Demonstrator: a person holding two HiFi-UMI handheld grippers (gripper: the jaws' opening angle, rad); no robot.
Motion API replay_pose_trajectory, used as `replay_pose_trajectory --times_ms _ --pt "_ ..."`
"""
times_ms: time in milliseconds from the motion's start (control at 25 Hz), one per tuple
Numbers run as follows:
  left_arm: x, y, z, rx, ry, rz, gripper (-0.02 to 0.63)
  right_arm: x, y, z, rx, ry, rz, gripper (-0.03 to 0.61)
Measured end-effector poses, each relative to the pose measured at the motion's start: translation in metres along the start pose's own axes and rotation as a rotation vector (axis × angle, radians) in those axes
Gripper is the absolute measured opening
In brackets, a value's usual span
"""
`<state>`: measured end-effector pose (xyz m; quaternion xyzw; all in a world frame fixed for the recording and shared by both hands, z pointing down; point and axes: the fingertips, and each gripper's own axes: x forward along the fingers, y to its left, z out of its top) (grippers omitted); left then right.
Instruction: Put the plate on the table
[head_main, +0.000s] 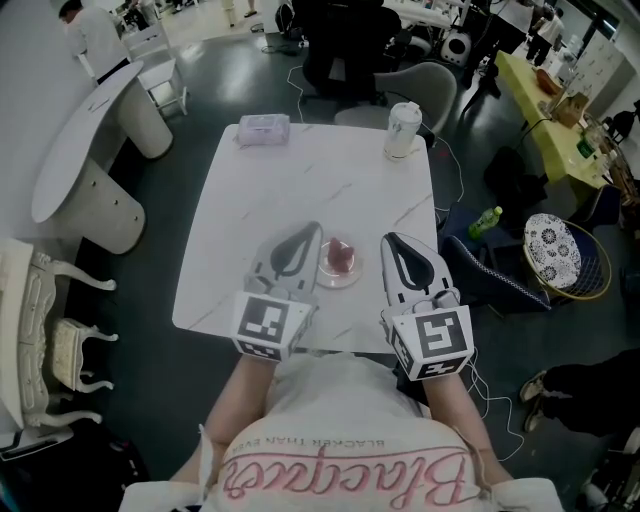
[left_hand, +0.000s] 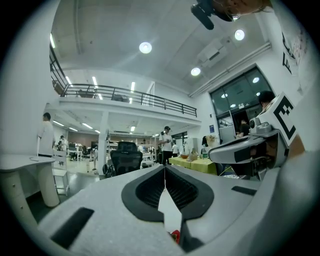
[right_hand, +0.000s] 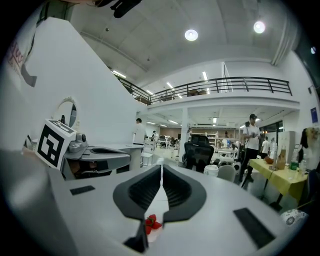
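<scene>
A small clear plate (head_main: 339, 270) with a red-topped piece of food (head_main: 340, 254) rests on the white marble table (head_main: 330, 170) near its front edge. My left gripper (head_main: 312, 230) lies just left of the plate and my right gripper (head_main: 388, 240) just right of it, both pointing away from me. In the left gripper view the jaws (left_hand: 164, 169) meet at a closed seam, and a bit of the red food (left_hand: 175, 235) shows low in the gap. The right gripper view shows the same: jaws (right_hand: 161, 167) closed, red food (right_hand: 151, 222) below. I cannot tell whether either gripper touches the plate.
A white cup (head_main: 403, 130) stands at the table's far right corner and a tissue pack (head_main: 264, 129) at the far left. A grey chair (head_main: 420, 90) sits behind the table. A green bottle (head_main: 486, 221) and a basket (head_main: 565, 257) lie at the right, white furniture (head_main: 50, 330) at the left.
</scene>
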<state>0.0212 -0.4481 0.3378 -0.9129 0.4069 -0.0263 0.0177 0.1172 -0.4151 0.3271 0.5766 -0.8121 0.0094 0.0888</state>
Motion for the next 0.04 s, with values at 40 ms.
replay_pose_trajectory --times_ms 40 --pt "0.0002 0.0011 -0.001 0.0 0.001 0.0 0.006 0.0005 0.0003 -0.0013 0.0 0.003 0.001 0.012"
